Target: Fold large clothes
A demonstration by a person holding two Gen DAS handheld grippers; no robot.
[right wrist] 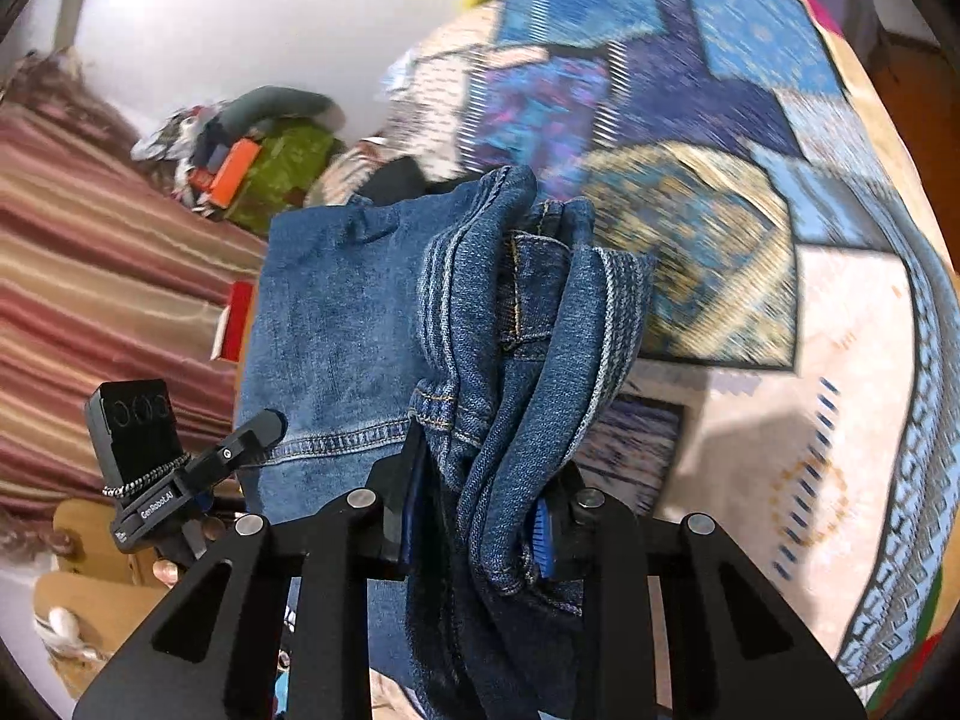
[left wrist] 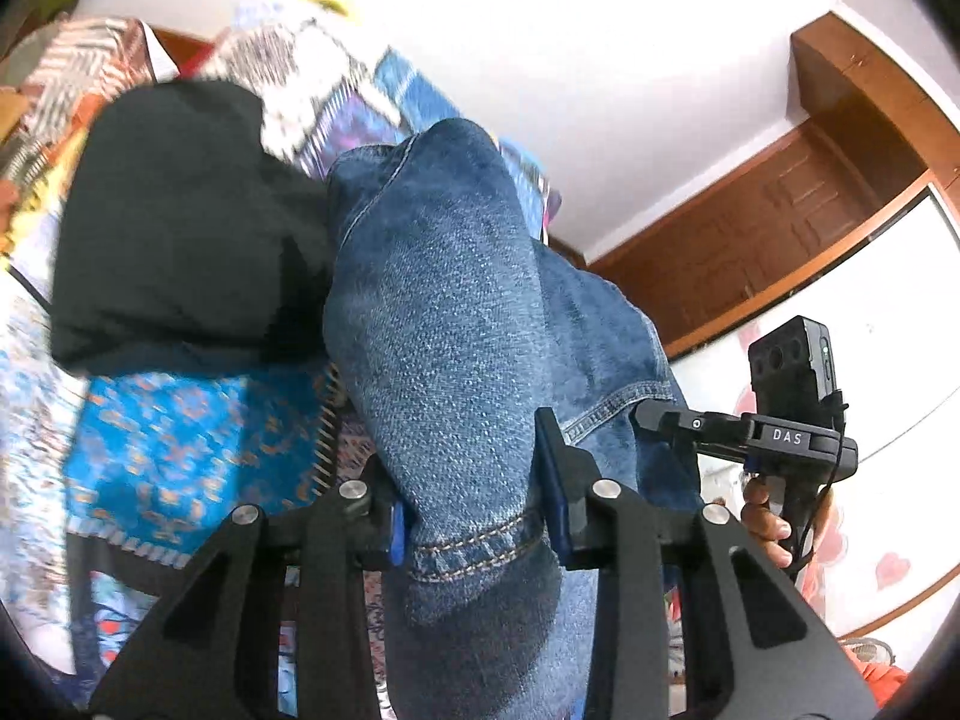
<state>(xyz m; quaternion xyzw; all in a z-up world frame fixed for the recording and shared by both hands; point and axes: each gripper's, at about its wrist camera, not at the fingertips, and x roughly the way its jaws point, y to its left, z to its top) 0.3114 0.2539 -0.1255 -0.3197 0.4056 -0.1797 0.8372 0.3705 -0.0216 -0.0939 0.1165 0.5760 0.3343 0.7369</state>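
Jeans (left wrist: 444,312): blue denim, in the centre of both wrist views, lifted above a patchwork bedspread (left wrist: 180,450); one stitched hem edge runs across the lower middle of the left wrist view, bunched folds with a belt loop sit mid-frame in the right wrist view (right wrist: 522,324).
Left gripper (left wrist: 477,531): low centre of its own view, jaws drawn in close and pressing on a thick roll of denim at the hem; blue pads show on either side of the cloth.
Right gripper (right wrist: 480,534): low centre of its own view, jaws narrowed and clamped on several gathered layers of the jeans, a blue ridged pad visible at the right of the bundle.
Other gripper seen from the left: at the right edge of the left wrist view, a black body with a small camera block, its finger tip touching the denim hem; a hand (left wrist: 774,525) grips its handle.
Black garment (left wrist: 180,222): upper left of the left wrist view, lying on the bedspread, its edge beside the jeans.
Bedspread pattern: blue, purple and cream patches, blurred in the upper right of the right wrist view.
Striped fabric (right wrist: 90,252): red and tan, left side of the right wrist view.
Clothes pile (right wrist: 252,144): upper left of centre in the right wrist view, against a white wall.
Wooden door (left wrist: 780,228): right side of the left wrist view.
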